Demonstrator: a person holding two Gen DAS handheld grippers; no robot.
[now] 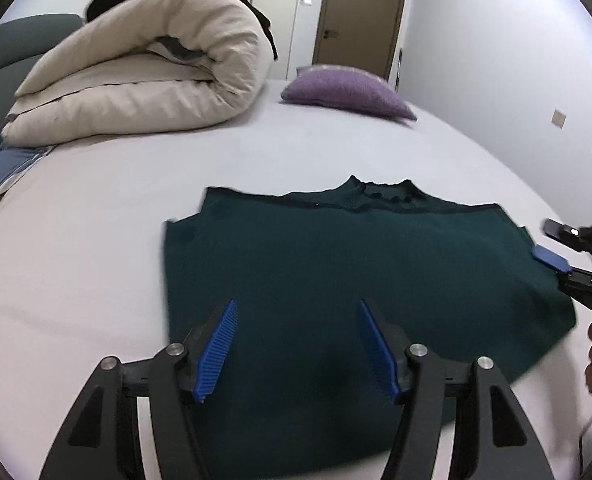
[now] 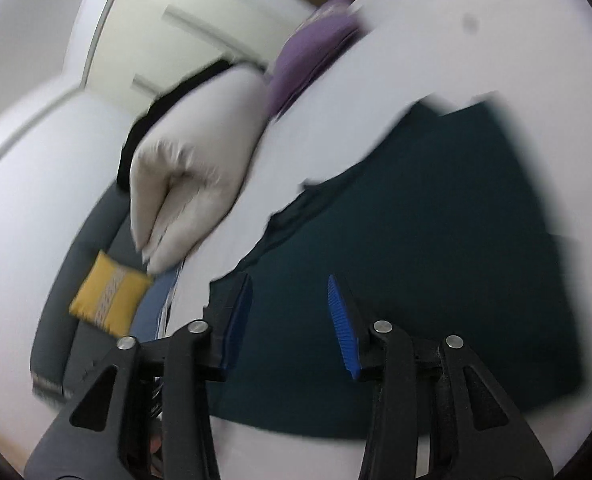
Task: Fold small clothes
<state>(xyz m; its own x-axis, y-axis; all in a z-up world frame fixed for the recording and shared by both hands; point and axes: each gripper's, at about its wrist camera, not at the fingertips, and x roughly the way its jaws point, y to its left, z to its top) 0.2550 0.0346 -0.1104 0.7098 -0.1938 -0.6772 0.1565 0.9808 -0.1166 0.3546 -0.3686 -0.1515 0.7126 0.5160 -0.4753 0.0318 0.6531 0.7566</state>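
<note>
A dark green top lies flat on the white bed, collar at the far side, sleeves folded in. My left gripper is open just above its near hem, holding nothing. My right gripper shows at the right edge of the left wrist view, open beside the top's right side, one blue pad at the cloth edge. In the blurred right wrist view, my right gripper is open over the green top, empty.
A rolled beige duvet lies at the bed's far left. A purple pillow sits at the far middle. A yellow cushion rests on a grey sofa beside the bed. A brown door stands behind.
</note>
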